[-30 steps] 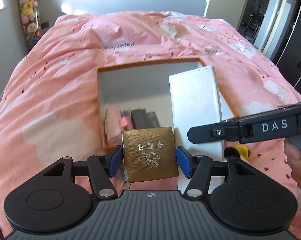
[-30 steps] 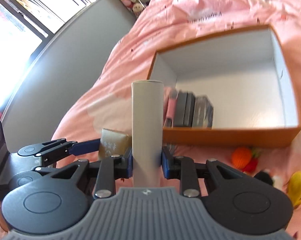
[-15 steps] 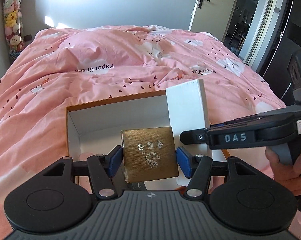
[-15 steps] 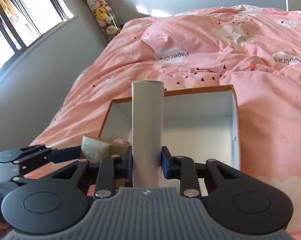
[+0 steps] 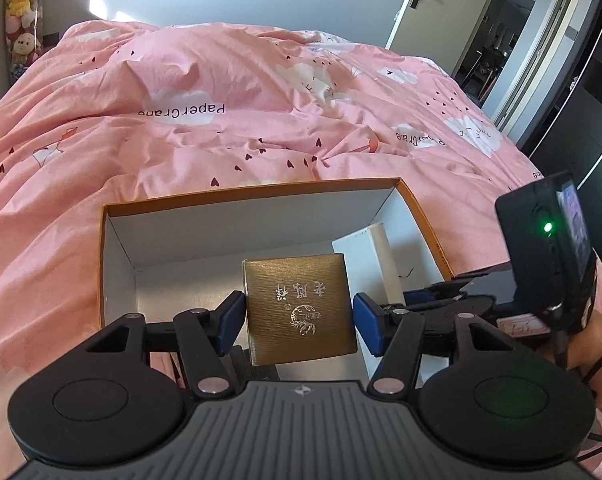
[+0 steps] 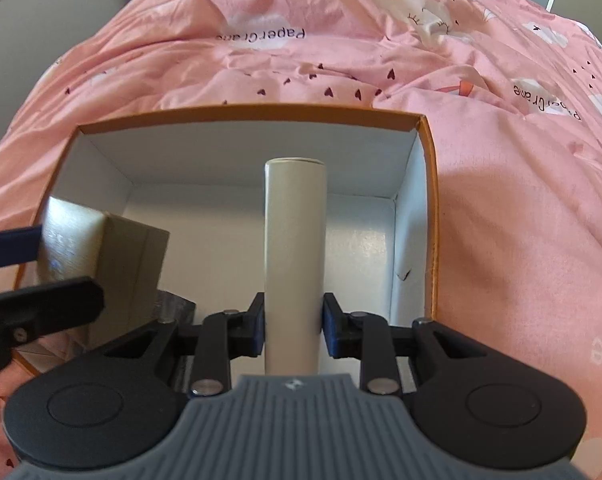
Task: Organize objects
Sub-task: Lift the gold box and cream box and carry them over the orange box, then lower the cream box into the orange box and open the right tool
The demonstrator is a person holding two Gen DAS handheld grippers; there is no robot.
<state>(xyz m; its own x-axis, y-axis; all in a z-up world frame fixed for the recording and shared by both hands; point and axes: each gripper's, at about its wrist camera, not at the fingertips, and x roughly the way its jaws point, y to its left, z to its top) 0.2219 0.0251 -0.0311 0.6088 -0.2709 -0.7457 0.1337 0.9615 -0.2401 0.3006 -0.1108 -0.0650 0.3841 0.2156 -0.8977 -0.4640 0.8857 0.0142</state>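
An open orange cardboard box with a white inside (image 5: 425,216) (image 6: 431,208) sits on the pink bed. My left gripper (image 5: 299,314) is shut on a gold box with embossed characters (image 5: 301,306), holding it over the near part of the orange box. The gold box also shows at the left of the right wrist view (image 6: 113,256). My right gripper (image 6: 295,328) is shut on a slim white box (image 6: 295,256), held on edge inside the orange box's right half. The white box shows in the left wrist view (image 5: 367,256), just right of the gold box.
The pink duvet (image 5: 241,92) surrounds the orange box. Dark flat items (image 6: 173,306) stand in the box's near left part, under the gold box. Plush toys (image 5: 21,12) hang at the far left wall. A door (image 5: 417,4) is at the far right.
Both grippers have moved forward and down over the orange box with their loads. The white box now sits lower, inside the box walls, and the gold box hangs over the near interior.
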